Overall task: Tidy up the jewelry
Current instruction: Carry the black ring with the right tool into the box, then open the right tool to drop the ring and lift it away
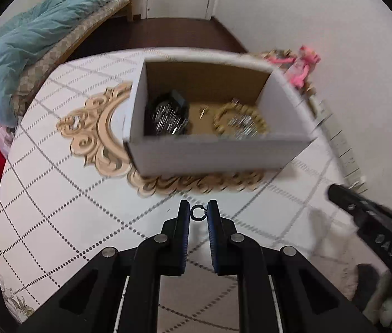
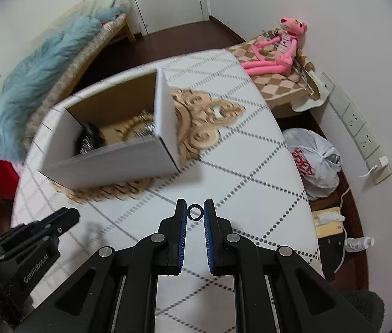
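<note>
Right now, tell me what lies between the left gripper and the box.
Only tablecloth, with its gold scroll print, lies between the left gripper, which pinches a small ring, and the box. The left wrist view shows it.

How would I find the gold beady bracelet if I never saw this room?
Look at the white table with grey dotted lines, then inside the open white cardboard box standing on it. The round gold beaded bracelet lies on the right; the black-and-silver jewelry pile lies left.
</note>
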Action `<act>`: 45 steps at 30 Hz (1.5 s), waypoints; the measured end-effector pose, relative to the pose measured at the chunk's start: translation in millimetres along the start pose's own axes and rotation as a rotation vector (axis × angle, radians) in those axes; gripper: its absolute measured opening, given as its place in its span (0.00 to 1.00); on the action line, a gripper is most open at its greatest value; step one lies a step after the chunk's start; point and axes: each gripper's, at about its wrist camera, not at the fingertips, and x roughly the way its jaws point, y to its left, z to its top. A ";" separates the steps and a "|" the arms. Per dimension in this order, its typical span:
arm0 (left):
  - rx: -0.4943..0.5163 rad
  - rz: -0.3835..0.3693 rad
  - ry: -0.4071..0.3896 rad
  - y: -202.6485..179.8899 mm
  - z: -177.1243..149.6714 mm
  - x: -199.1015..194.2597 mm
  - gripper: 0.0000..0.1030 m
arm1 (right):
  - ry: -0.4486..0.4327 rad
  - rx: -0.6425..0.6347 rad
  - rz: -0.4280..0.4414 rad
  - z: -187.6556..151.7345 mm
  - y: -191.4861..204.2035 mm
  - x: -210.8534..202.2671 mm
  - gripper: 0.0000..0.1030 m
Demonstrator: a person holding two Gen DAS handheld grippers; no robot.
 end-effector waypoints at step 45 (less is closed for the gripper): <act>-0.065 0.245 -0.002 42.4 92.6 -19.1 1.00 | 0.189 -0.184 -0.116 102.7 45.2 32.6 0.99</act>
